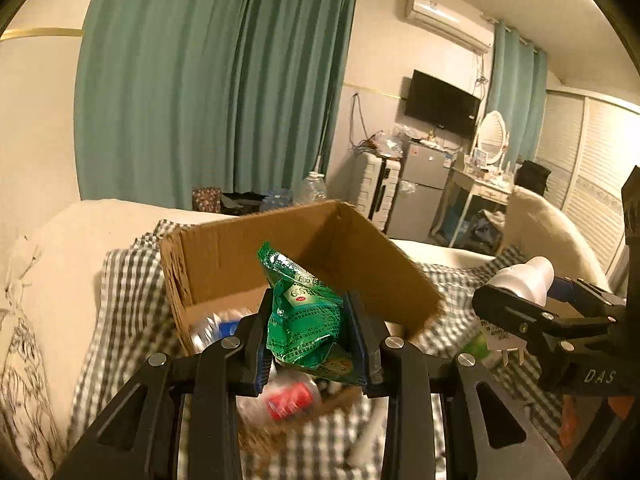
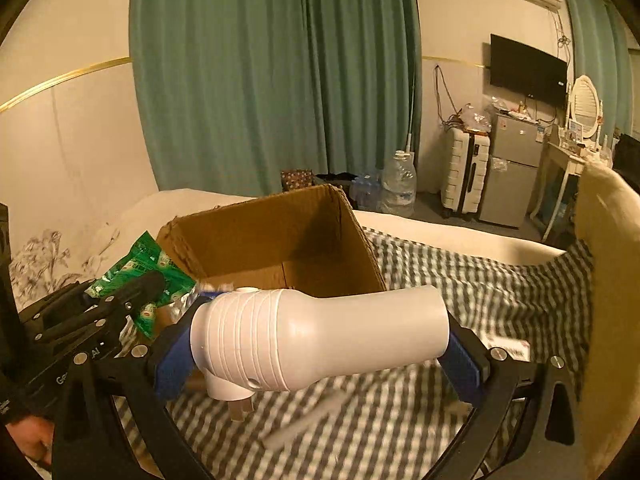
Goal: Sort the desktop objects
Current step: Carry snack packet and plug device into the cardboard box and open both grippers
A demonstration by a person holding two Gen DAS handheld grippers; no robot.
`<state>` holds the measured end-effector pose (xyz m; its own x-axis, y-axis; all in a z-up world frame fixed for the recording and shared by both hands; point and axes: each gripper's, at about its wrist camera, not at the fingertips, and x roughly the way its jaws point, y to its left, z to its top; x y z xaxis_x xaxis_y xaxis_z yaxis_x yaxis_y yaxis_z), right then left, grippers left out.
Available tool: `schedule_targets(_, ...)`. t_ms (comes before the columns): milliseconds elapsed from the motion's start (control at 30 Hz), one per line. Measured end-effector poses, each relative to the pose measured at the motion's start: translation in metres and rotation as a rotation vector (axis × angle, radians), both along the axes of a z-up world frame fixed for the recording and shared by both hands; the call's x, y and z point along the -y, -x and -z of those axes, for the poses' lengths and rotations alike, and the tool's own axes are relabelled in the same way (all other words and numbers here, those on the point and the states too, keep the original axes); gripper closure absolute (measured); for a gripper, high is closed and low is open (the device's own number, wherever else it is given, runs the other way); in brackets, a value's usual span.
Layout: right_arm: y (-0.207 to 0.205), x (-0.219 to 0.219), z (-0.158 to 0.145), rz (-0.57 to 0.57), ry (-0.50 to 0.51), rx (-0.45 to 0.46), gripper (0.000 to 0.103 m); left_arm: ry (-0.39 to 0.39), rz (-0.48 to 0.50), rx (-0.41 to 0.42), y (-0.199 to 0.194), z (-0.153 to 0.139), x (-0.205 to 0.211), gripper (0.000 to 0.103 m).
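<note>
left gripper (image 1: 310, 330) pinches green packet (image 1: 308, 320), held up at near edge of cardboard box (image 1: 248, 252) | right gripper (image 2: 320, 346) clamps white plug-in device (image 2: 320, 338) lengthwise, above checkered cloth (image 2: 460, 276), just right of box

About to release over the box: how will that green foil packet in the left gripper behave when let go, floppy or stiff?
Probably floppy: the green packet is crumpled between the left gripper fingers, its top bent sideways. It looks light and thin, so it may flutter. The glossy foil could slip; release it well over the cardboard box.
</note>
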<state>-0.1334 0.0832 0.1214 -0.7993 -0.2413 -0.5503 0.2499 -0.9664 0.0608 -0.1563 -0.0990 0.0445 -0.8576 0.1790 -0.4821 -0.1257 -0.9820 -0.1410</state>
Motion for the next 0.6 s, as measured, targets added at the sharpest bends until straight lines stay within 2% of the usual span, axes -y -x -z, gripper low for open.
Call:
schedule_targets(100,0.033,0.009,0.012,-0.001,0.011,0.041,0.001,0.030,-0.011,0.040,0.030,0.009,0.007,0.070)
schedule_targets(300,0.074,0.027,0.038,-0.008,-0.019,0.079,0.001,0.014,-0.013,0.099,0.071,0.036,0.017,0.070)
schedule_targets(367,0.084,0.029,0.043,0.021,-0.031,0.078,0.000,0.001,-0.019,0.136,0.077,0.044,0.019,0.060)
schedule_targets(433,0.089,0.029,0.042,0.050,-0.045,0.066,0.000,-0.012,-0.048,0.160,0.078,0.050,0.020,0.027)
schedule_targets(467,0.089,0.027,0.041,0.063,-0.045,0.058,0.000,-0.008,-0.079,0.152,0.076,0.051,0.021,0.022)
schedule_targets(600,0.073,0.016,0.028,0.075,-0.015,0.033,0.000,0.014,-0.092,0.148,0.064,0.047,0.018,0.021)
